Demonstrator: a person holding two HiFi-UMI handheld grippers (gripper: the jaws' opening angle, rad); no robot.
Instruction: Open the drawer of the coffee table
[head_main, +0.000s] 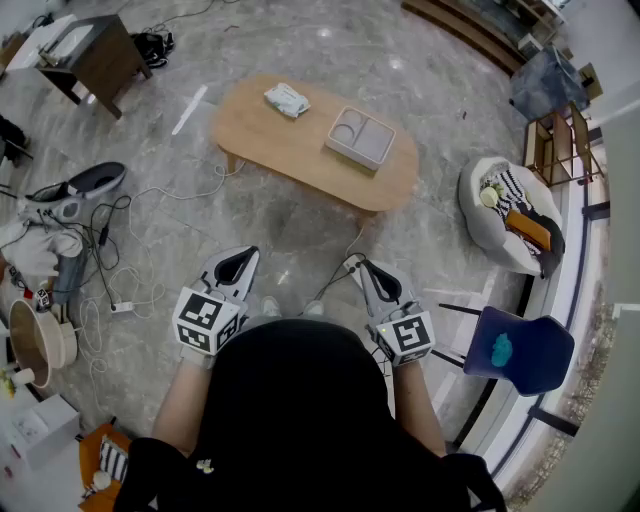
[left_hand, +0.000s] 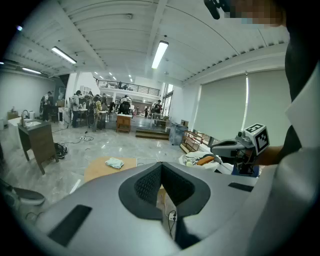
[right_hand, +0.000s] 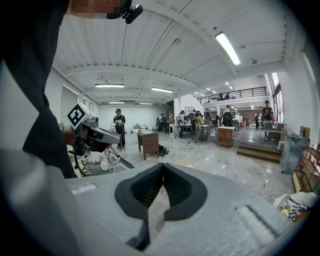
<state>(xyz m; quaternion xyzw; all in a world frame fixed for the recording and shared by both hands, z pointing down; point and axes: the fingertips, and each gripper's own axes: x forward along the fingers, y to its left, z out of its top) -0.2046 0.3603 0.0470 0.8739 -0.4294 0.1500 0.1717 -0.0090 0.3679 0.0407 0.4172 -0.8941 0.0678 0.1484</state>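
**Tongs shut and empty, desk well ahead, drawer not in sight**

The desk (head_main: 290, 140), a low oval wooden top, stands on the stone floor (head_main: 300, 230) well ahead of me. It carries a folded cloth (head_main: 287, 99) near its far end and a grey compartmented tray (head_main: 360, 138) beside that. No view shows a drawer front. I judge it sits under the top, on a side the steep downward look hides, and that the task has not begun.

My left tongs (head_main: 240, 262) and right tongs (head_main: 364, 272) are held out on either side of my body, tipped slightly down and well apart from the desk. Both are pressed together with nothing between the pads. I judge this a carrying posture, to be opened only at the handle.

Only the head view gives the layout: loose cables (head_main: 150, 195) to the left, a beanbag (head_main: 480, 225) and a blue chair (head_main: 530, 350) to the right. The left gripper view shows the desk at a low angle just past its jaws, and the right tongs side-on. The right gripper view looks off toward a brown cabinet (right_hand: 149, 142); I cannot confirm the desk there
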